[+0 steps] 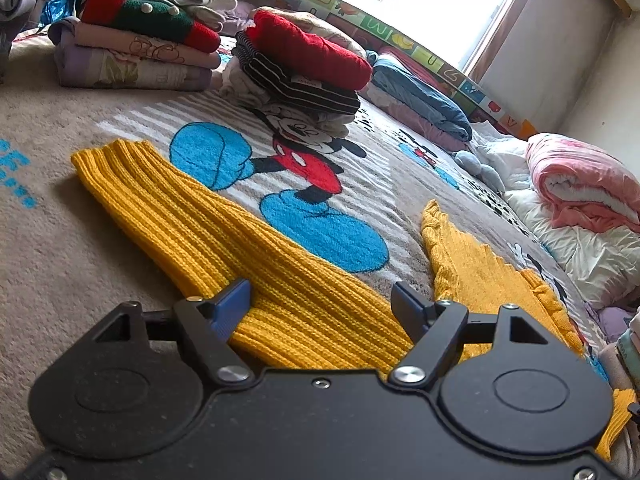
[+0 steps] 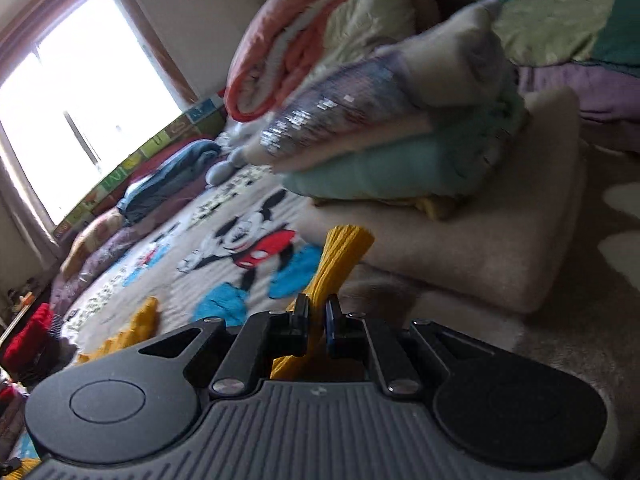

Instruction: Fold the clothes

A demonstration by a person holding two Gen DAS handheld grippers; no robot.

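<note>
The left gripper (image 1: 320,300) stands wide apart, its 2 blue-padded fingers (image 1: 230,306) straddling 1 ribbed sleeve (image 1: 208,232) of the yellow sweater (image 1: 480,276) without closing on it; the left pad touches the knit's edge. The right gripper (image 2: 318,320) is pinched together on the other sleeve (image 2: 338,264), whose ribbed cuff sticks up beyond the fingertips.

The sweater is 1 garment with 2 sleeves, lying on the Mickey Mouse blanket (image 1: 304,184): in the left wrist view 1 sleeve runs away to the upper left, and the body spreads to the right.

Behind it stand 2 folded stacks in the left view: a tall stack (image 1: 136,44) with a red-and-green knit on top, and a shorter one (image 1: 304,68) topped by a red sweater. A rolled pink quilt (image 1: 580,184) lies at the right. In the right wrist view, 1 blurred pile of folded laundry (image 2: 420,152) sits close beside the clamped sleeve, resting on a cream blanket (image 2: 480,248).
</note>
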